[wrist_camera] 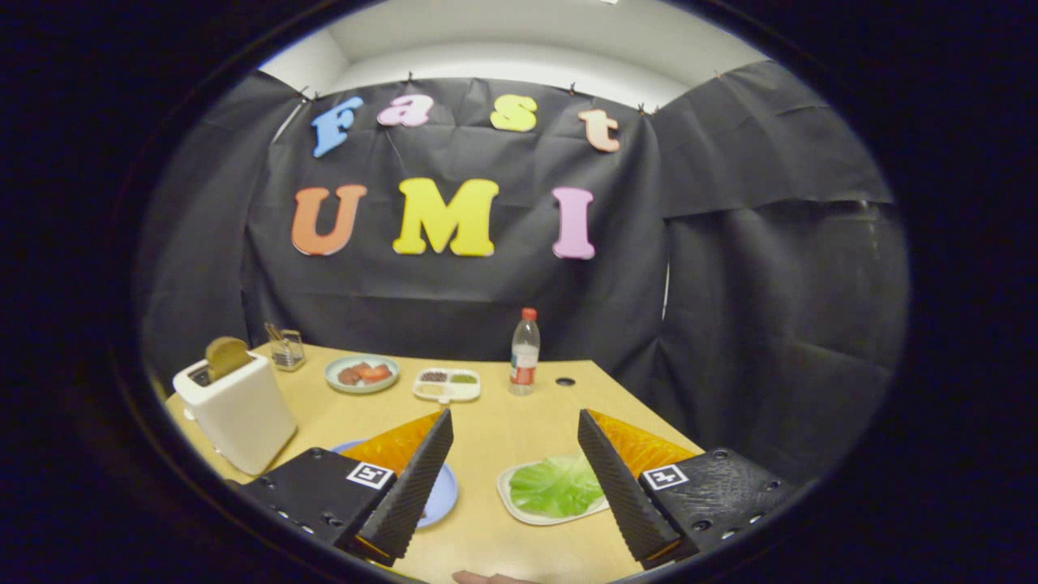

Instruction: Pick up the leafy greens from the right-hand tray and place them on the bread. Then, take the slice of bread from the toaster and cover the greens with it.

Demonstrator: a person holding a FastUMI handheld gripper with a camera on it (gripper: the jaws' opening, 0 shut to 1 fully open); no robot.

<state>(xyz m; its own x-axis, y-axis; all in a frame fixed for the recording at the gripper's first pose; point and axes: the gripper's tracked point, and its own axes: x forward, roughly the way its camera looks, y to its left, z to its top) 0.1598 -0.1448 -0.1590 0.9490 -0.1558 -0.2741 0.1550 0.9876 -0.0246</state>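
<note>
Gripper view: gripper (515,462) with 2 fingers spread wide, holding nothing, above the pale green lettuce leaf (555,485) on its white tray (509,496). Thin leaf may slip from a shallow pinch.

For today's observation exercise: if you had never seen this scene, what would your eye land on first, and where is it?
The bright greens on their tray stand out first, lying by the right finger of the open gripper. Next comes the white toaster beyond the left finger, a bread slice poking from its slot. A bottle stands farther back on the table.
</note>
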